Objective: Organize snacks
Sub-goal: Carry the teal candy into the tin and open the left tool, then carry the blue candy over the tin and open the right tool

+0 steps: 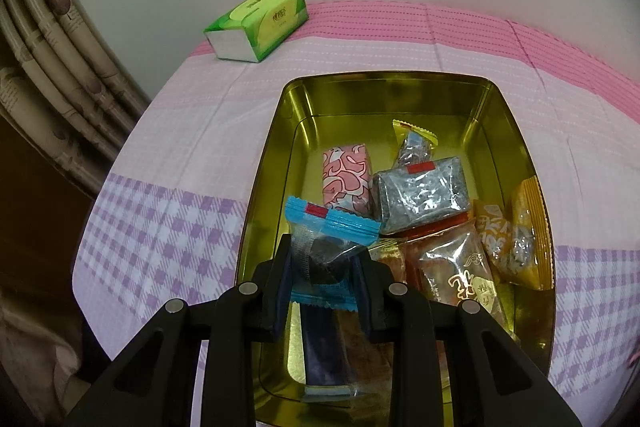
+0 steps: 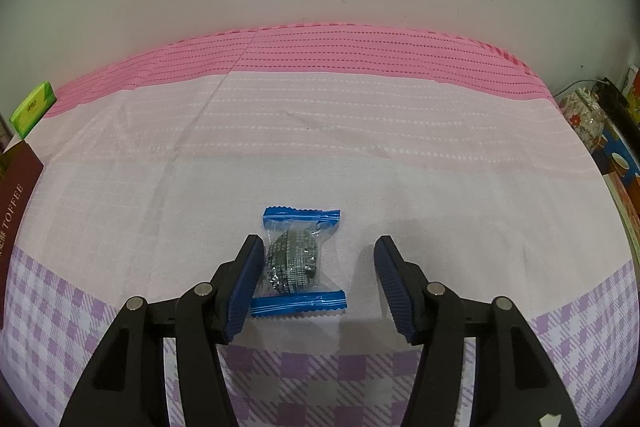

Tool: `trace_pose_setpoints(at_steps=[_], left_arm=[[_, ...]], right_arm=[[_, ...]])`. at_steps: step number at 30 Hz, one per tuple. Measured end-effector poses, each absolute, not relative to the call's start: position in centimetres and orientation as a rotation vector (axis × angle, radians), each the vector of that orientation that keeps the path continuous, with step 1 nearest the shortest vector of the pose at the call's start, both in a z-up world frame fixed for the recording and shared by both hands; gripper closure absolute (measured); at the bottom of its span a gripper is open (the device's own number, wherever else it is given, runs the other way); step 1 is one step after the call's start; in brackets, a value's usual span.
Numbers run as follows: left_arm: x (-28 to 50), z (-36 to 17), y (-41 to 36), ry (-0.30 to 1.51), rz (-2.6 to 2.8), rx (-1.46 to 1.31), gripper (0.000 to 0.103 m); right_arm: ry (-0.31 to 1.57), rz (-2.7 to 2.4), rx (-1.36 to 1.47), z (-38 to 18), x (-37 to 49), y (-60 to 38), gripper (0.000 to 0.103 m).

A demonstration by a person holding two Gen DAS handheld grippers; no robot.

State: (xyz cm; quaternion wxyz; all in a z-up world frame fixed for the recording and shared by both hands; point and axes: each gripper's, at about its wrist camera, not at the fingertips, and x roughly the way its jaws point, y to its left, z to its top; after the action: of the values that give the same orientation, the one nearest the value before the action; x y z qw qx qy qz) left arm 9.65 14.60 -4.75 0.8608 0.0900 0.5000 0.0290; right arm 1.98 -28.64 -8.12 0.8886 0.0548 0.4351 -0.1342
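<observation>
In the left wrist view my left gripper (image 1: 322,259) is shut on a blue-edged clear snack packet (image 1: 326,247) and holds it above the near left part of a gold tin (image 1: 264,163). The tin holds several wrapped snacks: a pink patterned one (image 1: 346,181), a silver one (image 1: 422,197), orange ones (image 1: 456,267). In the right wrist view my right gripper (image 2: 316,255) is open over the tablecloth. A second blue-edged packet (image 2: 298,263) lies between its fingers, close against the left finger (image 2: 244,279).
A green tissue pack (image 1: 258,25) lies at the table's far left corner; it also shows in the right wrist view (image 2: 32,109). A dark red toffee lid (image 2: 14,203) sits at the left. Clutter (image 2: 600,131) stands past the table's right edge. Curtains (image 1: 52,67) hang left.
</observation>
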Motion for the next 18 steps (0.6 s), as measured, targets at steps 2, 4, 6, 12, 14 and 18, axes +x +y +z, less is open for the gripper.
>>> trace_pose_setpoints(at_steps=[2, 4, 6, 12, 14, 18], left_arm=[[9.6, -4.8, 14.6, 1.048, 0.062, 0.188, 0.074], [9.6, -4.8, 14.8, 1.046, 0.052, 0.185, 0.074], [9.6, -4.7, 14.8, 1.048, 0.053, 0.184, 0.074], [9.3, -4.3, 15.1, 1.033, 0.070, 0.182, 0.066], [9.1, -4.0, 15.3, 1.021, 0.076, 0.177, 0.061], [8.7, -3.6, 15.3, 1.004, 0.077, 0.181, 0.052]], right_arm=[[0.902, -0.271, 0.111, -8.1, 2.0, -28.6, 0.058], [0.901, -0.259, 0.098, -8.0, 2.1, -28.5, 0.064], [0.900, -0.249, 0.090, -8.0, 2.1, -28.3, 0.069], [0.899, -0.242, 0.091, -8.0, 2.1, -28.0, 0.072], [0.899, -0.242, 0.092, -8.0, 2.1, -28.0, 0.073], [0.903, -0.246, 0.096, -8.0, 2.2, -28.2, 0.075]])
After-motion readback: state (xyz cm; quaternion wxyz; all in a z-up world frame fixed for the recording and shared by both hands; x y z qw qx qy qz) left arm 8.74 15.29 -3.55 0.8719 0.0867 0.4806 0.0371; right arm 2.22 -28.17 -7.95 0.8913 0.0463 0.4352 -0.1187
